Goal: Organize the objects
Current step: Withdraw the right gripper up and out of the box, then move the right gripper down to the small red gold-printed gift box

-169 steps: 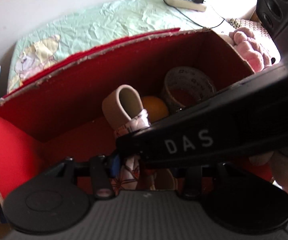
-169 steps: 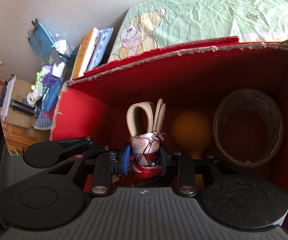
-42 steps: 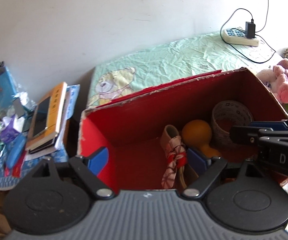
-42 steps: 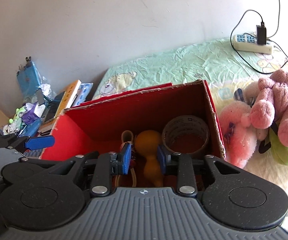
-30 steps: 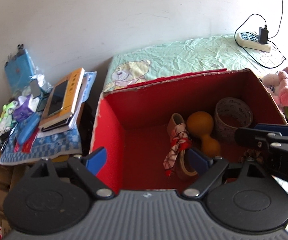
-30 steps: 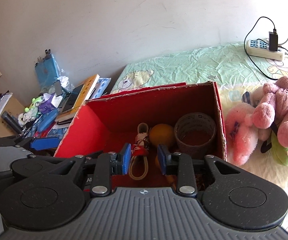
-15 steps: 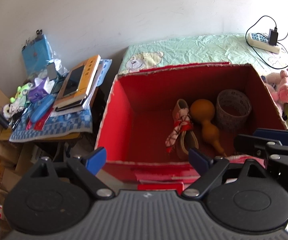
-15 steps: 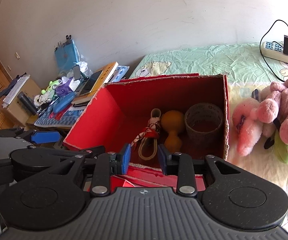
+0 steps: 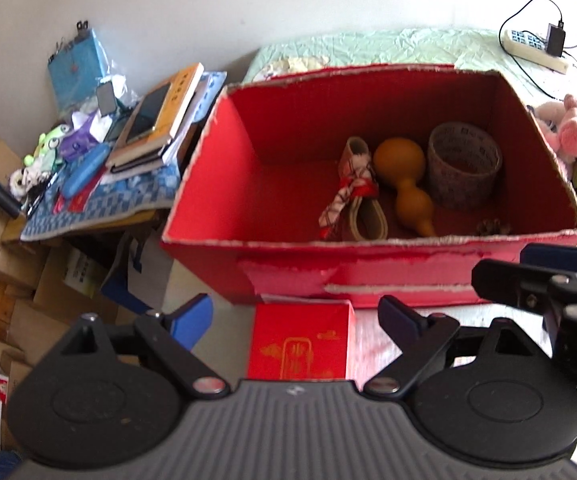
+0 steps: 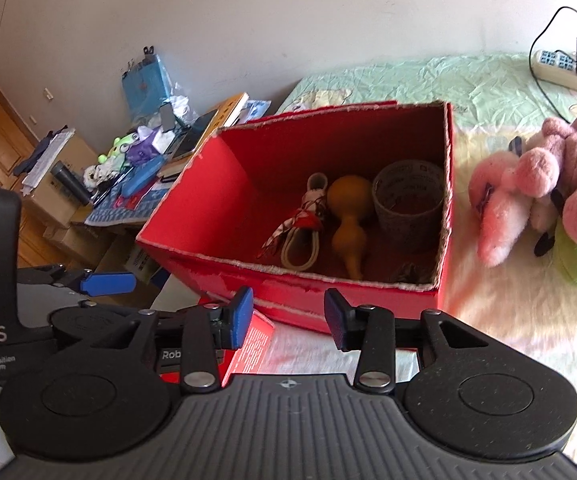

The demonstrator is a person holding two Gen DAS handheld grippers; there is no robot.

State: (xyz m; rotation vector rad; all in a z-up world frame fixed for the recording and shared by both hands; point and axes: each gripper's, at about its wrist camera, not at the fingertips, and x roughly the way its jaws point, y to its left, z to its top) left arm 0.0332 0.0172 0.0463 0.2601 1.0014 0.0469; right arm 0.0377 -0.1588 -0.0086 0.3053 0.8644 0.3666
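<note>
While both tools hang back from the open red cardboard box (image 9: 368, 276), its contents can be counted: one tan gourd (image 9: 402, 172), one patterned grey tape-like ring (image 9: 462, 166) standing in the far right corner, one beige strap loop tied with a red-and-white cloth (image 9: 358, 192), and one small dark scrap (image 9: 492, 226) by the near right corner. Gourd lies between strap and ring, just beside both. Judgement: four items stowed, so the task looks well advanced.

Left outside: one small red box with gold print (image 9: 300, 348) on the bed, just in front of the big box's near wall. Likely next candidate. Plush toys (image 10: 536, 188) lie on the bed to the right of the box; at least two, exact count unclear.

Left hand-held gripper (image 9: 294, 316): jaws wide, nothing held, above the small red box. Right hand-held gripper (image 10: 288, 316): jaws moderately apart, nothing held.
</note>
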